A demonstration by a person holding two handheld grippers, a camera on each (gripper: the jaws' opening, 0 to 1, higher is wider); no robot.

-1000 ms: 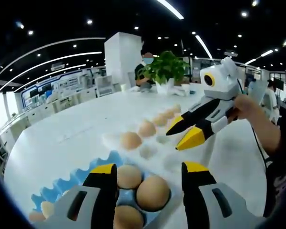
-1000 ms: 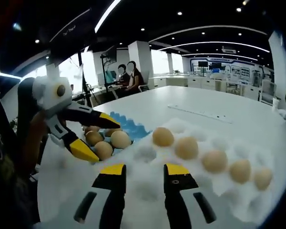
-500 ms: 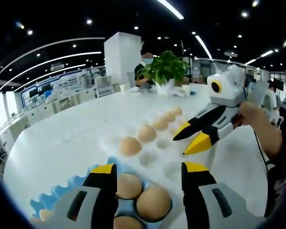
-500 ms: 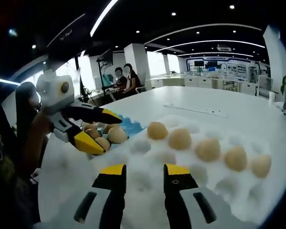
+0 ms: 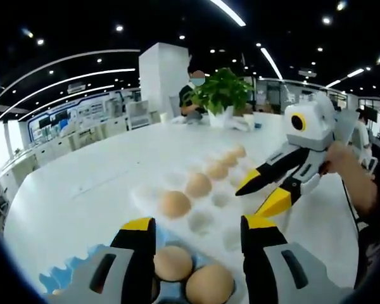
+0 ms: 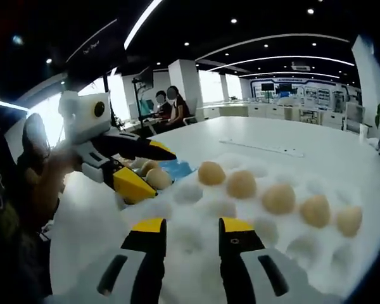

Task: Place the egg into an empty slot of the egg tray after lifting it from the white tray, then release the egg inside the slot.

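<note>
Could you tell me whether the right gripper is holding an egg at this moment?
No, the right gripper is open with nothing between its fingers, over the white tray.

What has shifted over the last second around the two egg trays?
The left gripper has drawn back over the blue egg tray, jaws open and empty, while the right gripper has lifted and pulled away above the white moulded tray, also open. The row of five brown eggs stayed put; nothing was grasped.
</note>
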